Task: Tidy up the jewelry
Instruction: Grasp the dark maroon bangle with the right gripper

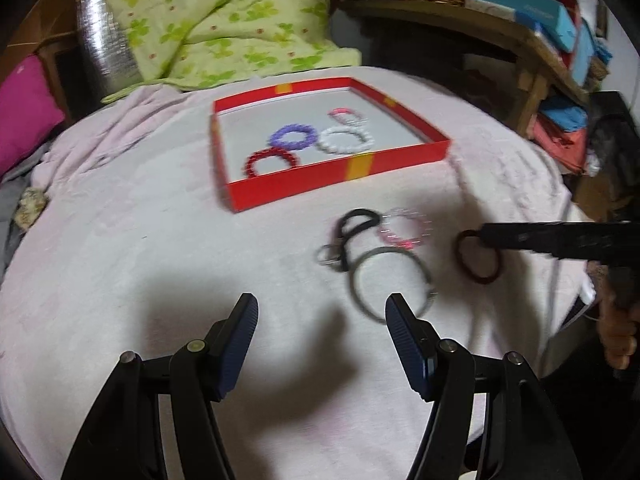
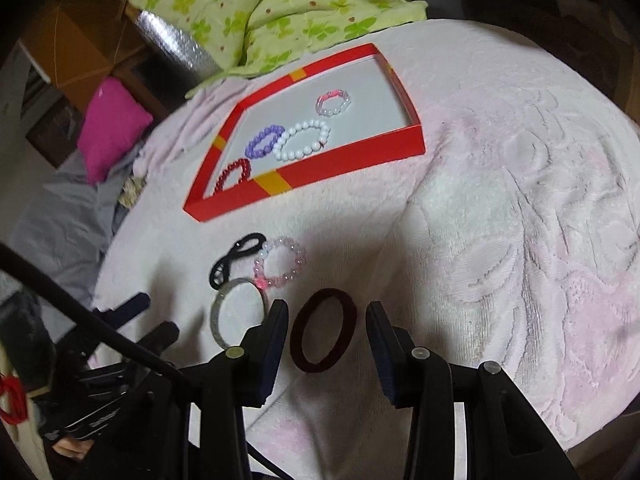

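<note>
No legible text, labels or numbers anywhere; boxes on shelf too blurred.

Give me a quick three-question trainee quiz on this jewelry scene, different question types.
1. True or false: the red tray holds four beaded bracelets.
2. Which item lies between the right claw fingers? A) dark red hair band B) silver bangle C) black hair tie
3. Fill in: the pink bead bracelet outside the tray lies on the ____ blanket.

Key: 1 true; 2 A; 3 pale pink.
</note>
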`<act>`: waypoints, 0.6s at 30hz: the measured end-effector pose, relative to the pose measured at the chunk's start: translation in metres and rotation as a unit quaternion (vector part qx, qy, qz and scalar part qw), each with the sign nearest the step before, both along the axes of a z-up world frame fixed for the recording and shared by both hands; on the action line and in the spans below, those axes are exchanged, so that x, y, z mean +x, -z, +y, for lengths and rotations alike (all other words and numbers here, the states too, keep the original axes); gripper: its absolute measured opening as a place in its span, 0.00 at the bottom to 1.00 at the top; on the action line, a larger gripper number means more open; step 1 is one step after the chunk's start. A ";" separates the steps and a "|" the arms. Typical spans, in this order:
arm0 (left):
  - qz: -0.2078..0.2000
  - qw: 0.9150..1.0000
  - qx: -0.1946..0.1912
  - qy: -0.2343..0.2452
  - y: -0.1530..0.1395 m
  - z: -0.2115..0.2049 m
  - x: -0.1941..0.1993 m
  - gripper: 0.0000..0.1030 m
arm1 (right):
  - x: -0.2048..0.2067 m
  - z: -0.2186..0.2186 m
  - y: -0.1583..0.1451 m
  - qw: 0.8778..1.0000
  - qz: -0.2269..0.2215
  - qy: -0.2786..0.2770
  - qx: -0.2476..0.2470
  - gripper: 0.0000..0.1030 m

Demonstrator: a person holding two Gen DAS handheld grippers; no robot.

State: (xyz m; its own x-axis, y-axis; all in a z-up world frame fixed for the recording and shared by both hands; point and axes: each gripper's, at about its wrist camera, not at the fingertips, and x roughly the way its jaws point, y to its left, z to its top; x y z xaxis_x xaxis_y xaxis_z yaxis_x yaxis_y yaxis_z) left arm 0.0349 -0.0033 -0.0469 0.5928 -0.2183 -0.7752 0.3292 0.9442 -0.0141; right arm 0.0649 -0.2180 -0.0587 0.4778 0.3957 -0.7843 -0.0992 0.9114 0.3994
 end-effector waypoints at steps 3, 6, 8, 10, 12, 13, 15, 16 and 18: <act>0.010 1.000 -0.011 0.025 0.003 -0.010 0.000 0.66 | 0.004 0.005 0.007 0.999 0.011 -0.001 -0.034 0.23; 0.015 0.999 -0.014 0.034 0.006 -0.018 0.000 0.67 | 0.007 0.007 0.016 0.998 0.024 0.000 -0.061 0.09; 0.019 0.999 -0.015 0.034 0.009 -0.021 0.002 0.69 | 0.006 0.006 0.011 0.998 0.008 0.008 -0.063 0.08; 0.025 0.999 -0.020 0.032 0.012 -0.024 0.006 0.70 | 0.005 -0.001 0.005 0.998 -0.006 0.026 -0.059 0.08; 0.035 0.998 -0.034 0.029 0.015 -0.026 0.009 0.70 | 0.005 -0.010 0.001 0.998 -0.013 0.046 -0.046 0.08; 0.039 0.998 -0.041 0.028 0.016 -0.027 0.010 0.70 | 0.005 -0.014 0.000 0.998 -0.014 0.054 -0.041 0.08; 0.047 0.997 -0.056 0.025 0.018 -0.031 0.013 0.71 | 0.006 -0.021 -0.002 0.997 -0.014 0.065 -0.039 0.08; 0.048 0.997 -0.058 0.023 0.019 -0.033 0.014 0.71 | 0.007 -0.023 -0.001 0.997 -0.012 0.068 -0.039 0.08; 0.053 0.997 -0.057 0.017 0.023 -0.038 0.017 0.71 | 0.008 -0.028 0.001 0.997 -0.004 0.072 -0.034 0.08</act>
